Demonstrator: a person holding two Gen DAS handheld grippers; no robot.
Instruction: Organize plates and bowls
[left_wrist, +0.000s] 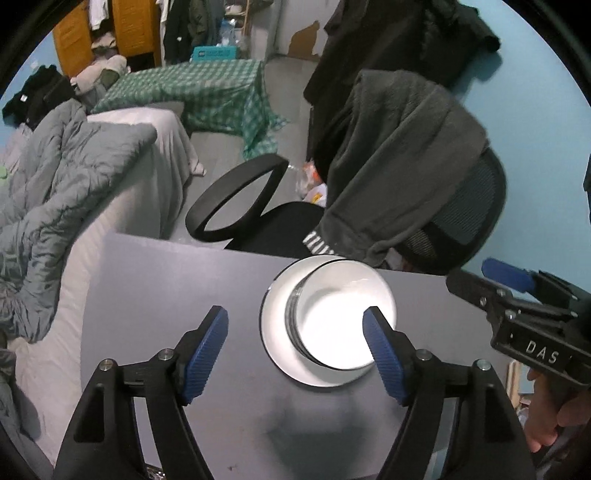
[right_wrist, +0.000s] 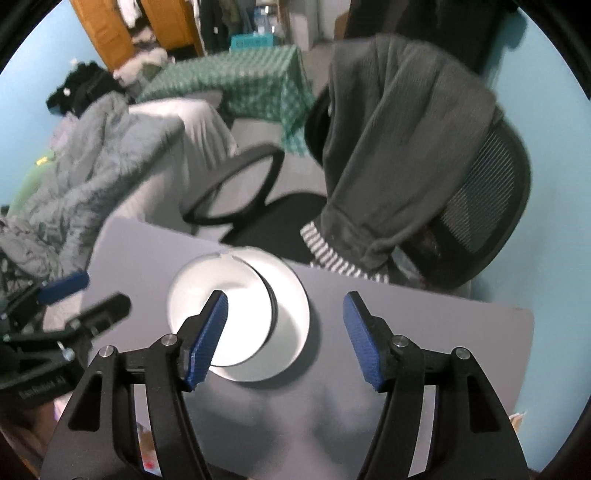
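Stack looks done: white round bowl (left_wrist: 332, 325) sits nested on the white round plate (left_wrist: 273, 332) near the grey table's (left_wrist: 166, 295) far edge, left gripper (left_wrist: 295, 354) and right gripper (right_wrist: 284, 339) both spread, empty, above it; next, check for leftovers.

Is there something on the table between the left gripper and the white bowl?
Nothing visible. The left gripper is open above the gray table, and the white bowl sits on its plate just ahead, unobstructed.
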